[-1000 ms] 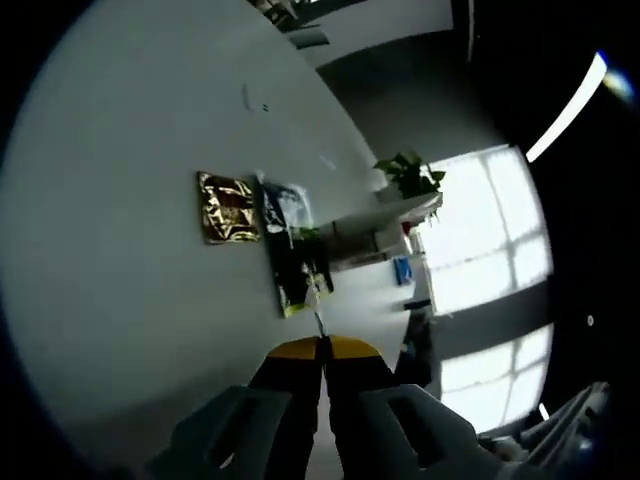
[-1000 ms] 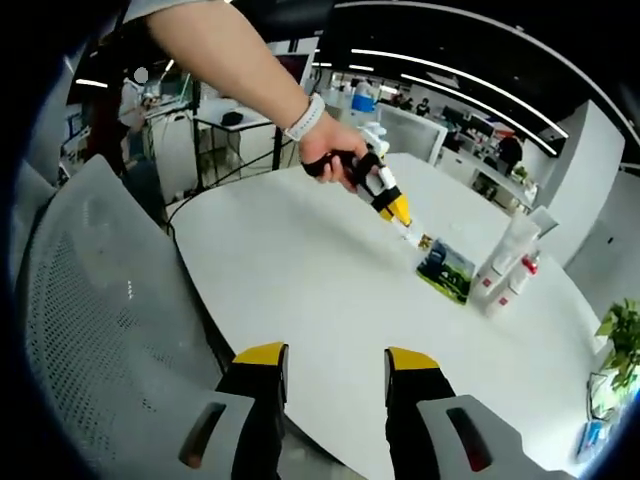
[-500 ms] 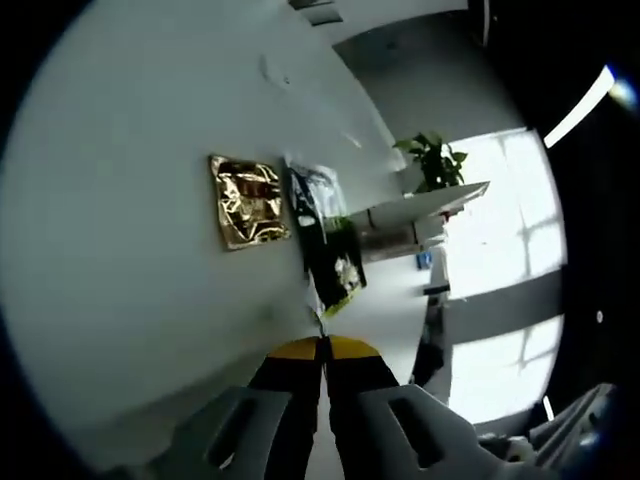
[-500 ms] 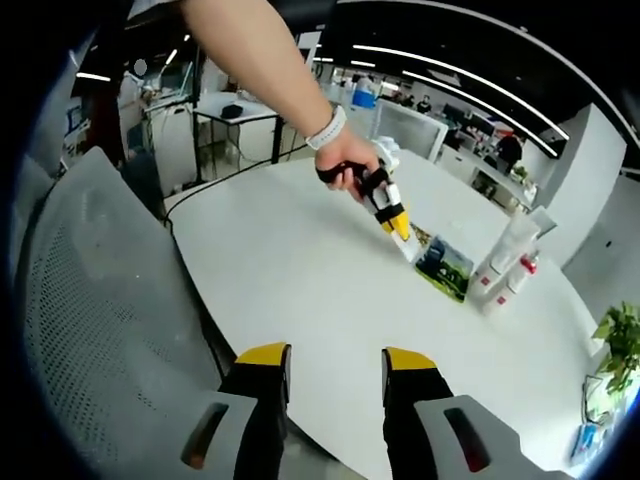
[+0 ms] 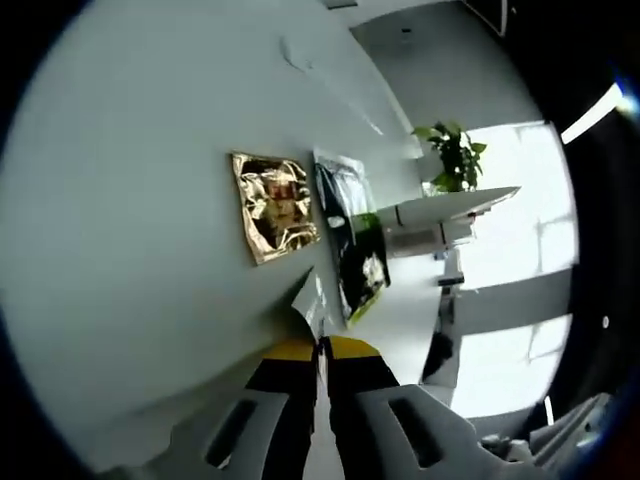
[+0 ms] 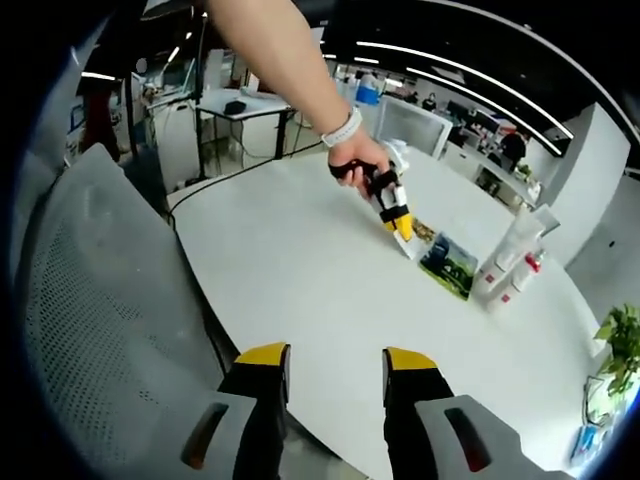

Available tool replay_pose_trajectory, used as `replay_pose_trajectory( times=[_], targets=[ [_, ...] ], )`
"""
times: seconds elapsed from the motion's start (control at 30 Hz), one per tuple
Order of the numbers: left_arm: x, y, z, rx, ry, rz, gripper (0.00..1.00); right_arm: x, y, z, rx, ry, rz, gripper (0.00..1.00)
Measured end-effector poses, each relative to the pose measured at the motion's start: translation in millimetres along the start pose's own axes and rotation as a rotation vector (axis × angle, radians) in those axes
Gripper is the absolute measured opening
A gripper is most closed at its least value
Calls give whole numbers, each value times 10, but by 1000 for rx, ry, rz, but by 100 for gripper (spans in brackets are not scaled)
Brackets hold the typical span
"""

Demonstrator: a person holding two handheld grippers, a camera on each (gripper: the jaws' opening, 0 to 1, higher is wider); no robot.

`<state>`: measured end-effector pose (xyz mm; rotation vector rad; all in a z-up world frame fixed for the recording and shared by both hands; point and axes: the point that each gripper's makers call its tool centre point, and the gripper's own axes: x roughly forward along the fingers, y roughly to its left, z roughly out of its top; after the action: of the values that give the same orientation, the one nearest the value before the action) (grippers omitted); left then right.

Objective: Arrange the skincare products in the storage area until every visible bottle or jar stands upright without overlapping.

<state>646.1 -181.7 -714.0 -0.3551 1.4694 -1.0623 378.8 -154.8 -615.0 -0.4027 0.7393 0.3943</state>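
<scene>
Pinching a thin white sachet [image 5: 312, 300] by its edge, the left gripper [image 5: 320, 350] has its fingers clamped together low over the tabletop [image 6: 300, 280]. Light and floppy (likely slippery), it hangs at six o'clock of the gold sachet [image 5: 275, 205]. The right gripper [image 6: 334, 362] waits, fingers apart.

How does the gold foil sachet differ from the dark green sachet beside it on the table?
The gold foil sachet is shiny, crinkled and nearly square; the dark green sachet is longer and narrower, with a printed picture. The gold one lies farther from the standing tubes; the green one lies beside them. Both lie flat on the white table.
</scene>
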Motion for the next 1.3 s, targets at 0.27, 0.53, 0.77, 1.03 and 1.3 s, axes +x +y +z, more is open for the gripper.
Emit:
replay_pose_trajectory(
  times=[0.27, 0.53, 0.77, 1.03, 1.3],
  targets=[
    [26, -56, -20, -3, 43, 48, 2, -5, -7, 1, 0, -2, -2, 30],
    [-22, -35, -42, -54, 94, 93, 6, -17, -9, 17, 5, -14, -3, 28],
    [-55, -35, -62, -44, 116, 133, 8, -24, -4, 34, 6, -21, -3, 28],
    [-92, 20, -5, -46, 129, 183, 12, -34, -13, 42, 8, -25, -8, 28],
    [-119, 22, 57, -30, 143, 229, 21, -33, -16, 35, 10, -22, -10, 29]
  ],
)
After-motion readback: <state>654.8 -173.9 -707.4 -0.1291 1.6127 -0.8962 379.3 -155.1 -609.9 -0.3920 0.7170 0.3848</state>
